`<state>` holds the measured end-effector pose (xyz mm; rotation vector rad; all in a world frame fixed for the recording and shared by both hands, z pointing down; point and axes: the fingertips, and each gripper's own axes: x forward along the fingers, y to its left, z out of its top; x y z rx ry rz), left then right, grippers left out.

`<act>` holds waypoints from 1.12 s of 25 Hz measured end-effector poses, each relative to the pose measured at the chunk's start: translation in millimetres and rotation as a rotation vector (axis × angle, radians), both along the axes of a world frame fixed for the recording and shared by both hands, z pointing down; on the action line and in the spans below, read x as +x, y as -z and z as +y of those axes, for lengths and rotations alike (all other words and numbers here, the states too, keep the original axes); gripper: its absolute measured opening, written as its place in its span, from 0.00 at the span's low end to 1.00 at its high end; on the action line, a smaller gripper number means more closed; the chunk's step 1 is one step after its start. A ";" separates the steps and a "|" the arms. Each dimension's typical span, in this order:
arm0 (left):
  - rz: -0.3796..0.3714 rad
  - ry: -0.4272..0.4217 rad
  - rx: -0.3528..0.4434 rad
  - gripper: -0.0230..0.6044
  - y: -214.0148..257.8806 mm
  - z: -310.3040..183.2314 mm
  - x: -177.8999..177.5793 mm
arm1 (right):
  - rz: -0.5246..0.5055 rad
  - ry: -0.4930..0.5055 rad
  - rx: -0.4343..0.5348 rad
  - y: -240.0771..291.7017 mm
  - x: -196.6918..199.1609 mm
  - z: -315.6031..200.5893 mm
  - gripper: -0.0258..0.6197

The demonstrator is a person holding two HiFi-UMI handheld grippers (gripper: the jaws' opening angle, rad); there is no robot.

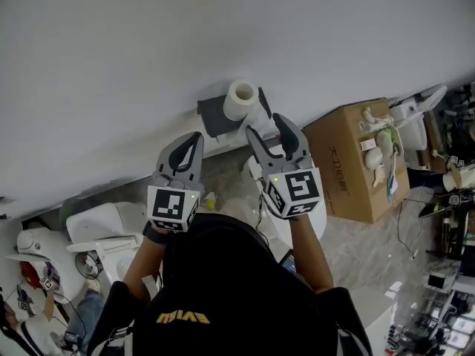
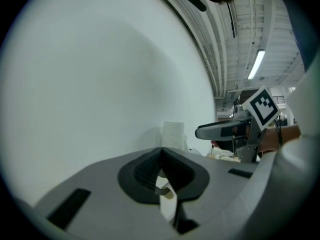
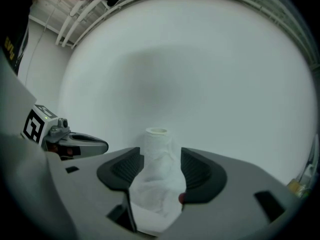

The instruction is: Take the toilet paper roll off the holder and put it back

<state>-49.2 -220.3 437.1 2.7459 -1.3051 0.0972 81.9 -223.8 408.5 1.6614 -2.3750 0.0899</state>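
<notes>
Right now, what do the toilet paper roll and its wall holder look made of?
The toilet paper roll looks like soft white paper: matte, crinkled surface, with a pale, cardboard-like core at its top. The holder is dark grey and smooth, perhaps plastic or coated metal; the look leaves that open.

A dark grey holder (image 1: 217, 114) is fixed to the white wall (image 1: 148, 50), and the toilet paper roll (image 1: 241, 99) stands upright at its 2 o'clock end. The pale marbled floor (image 1: 364, 254) bears a cardboard box (image 1: 345, 165) at 4 o'clock from the holder and a white toilet (image 1: 96, 228) at 8 o'clock.
</notes>
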 end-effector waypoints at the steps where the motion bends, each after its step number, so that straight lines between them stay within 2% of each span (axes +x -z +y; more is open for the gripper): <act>1: -0.005 0.003 -0.002 0.05 -0.9 4.9 -0.7 | -0.001 -0.002 -0.001 -0.3 2.6 4.4 0.44; 6: -0.040 0.050 0.005 0.05 -0.7 19.5 -11.0 | 0.000 0.009 0.009 0.9 8.2 27.4 0.44; 9: -0.030 0.087 0.007 0.05 10.3 29.9 -12.2 | -0.010 0.014 0.009 7.0 13.8 44.7 0.44; 15: -0.083 0.071 0.059 0.05 27.3 60.5 -4.8 | -0.042 0.010 0.055 22.2 22.1 76.2 0.44; 23: -0.066 0.132 0.057 0.05 25.8 64.8 -28.1 | -0.059 0.012 0.072 22.7 14.5 82.2 0.43; 28: -0.070 0.121 0.060 0.05 25.9 64.7 -23.9 | -0.046 0.004 0.077 26.7 17.6 81.8 0.41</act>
